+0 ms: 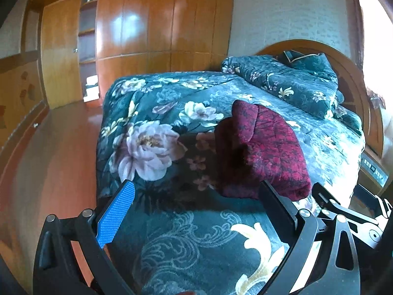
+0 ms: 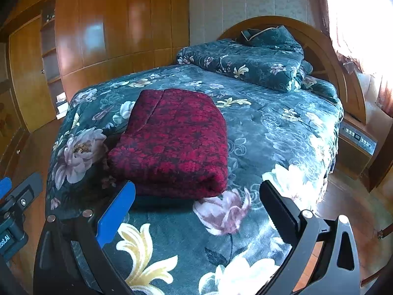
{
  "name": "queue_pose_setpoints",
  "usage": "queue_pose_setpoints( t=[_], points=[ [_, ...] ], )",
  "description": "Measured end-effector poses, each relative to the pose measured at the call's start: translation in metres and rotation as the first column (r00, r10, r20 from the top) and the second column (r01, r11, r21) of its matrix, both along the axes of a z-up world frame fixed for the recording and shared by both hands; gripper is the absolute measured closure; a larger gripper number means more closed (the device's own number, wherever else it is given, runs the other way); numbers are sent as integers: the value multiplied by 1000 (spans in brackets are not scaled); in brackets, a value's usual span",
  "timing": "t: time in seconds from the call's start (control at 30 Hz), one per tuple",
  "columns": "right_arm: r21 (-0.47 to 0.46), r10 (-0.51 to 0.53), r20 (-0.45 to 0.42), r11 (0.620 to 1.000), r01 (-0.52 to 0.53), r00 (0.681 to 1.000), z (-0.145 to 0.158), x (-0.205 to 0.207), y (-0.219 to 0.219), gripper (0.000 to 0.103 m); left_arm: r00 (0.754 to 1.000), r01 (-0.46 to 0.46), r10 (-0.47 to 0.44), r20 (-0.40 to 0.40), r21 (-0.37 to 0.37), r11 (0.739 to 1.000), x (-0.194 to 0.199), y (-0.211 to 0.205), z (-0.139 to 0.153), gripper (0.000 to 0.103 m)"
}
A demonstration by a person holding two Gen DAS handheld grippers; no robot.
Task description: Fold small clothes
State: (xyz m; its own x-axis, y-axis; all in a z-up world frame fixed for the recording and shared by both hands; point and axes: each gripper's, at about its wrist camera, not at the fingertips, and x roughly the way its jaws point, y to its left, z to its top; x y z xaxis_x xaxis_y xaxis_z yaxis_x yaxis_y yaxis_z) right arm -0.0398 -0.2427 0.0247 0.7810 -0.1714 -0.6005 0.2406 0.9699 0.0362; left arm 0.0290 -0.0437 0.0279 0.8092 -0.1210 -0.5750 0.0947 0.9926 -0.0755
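Left gripper [image 1: 196, 191] spread, empty, above the bedspread [image 1: 172, 241], right gripper [image 2: 197, 191] spread, empty, red garment [image 2: 172, 142] folded on the bed at its 12 o'clock, folded quilt [image 2: 258, 61] at 1 o'clock by the headboard [image 2: 326, 49], wardrobe [image 2: 110, 24] at 10 o'clock

You have one folded red garment [image 2: 172, 145] in front of you, lying on one bed [image 2: 282, 135]. Beyond the garment, against the bed's one headboard [image 2: 326, 56], sits one folded green quilt [image 2: 255, 61]. Two grippers are in view, the left gripper [image 1: 196, 206] and the right gripper [image 2: 196, 206], each with two fingers spread apart. Left of the bed stands one wardrobe [image 2: 118, 24].
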Motion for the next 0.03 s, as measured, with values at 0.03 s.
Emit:
queue_pose_setpoints(
  t=[0.03],
  points=[
    [0, 0, 0, 1000, 0, 1000, -1, -1, 0, 2, 1000, -5, 5, -3, 1, 1000, 1, 1, -2, 4]
  ],
)
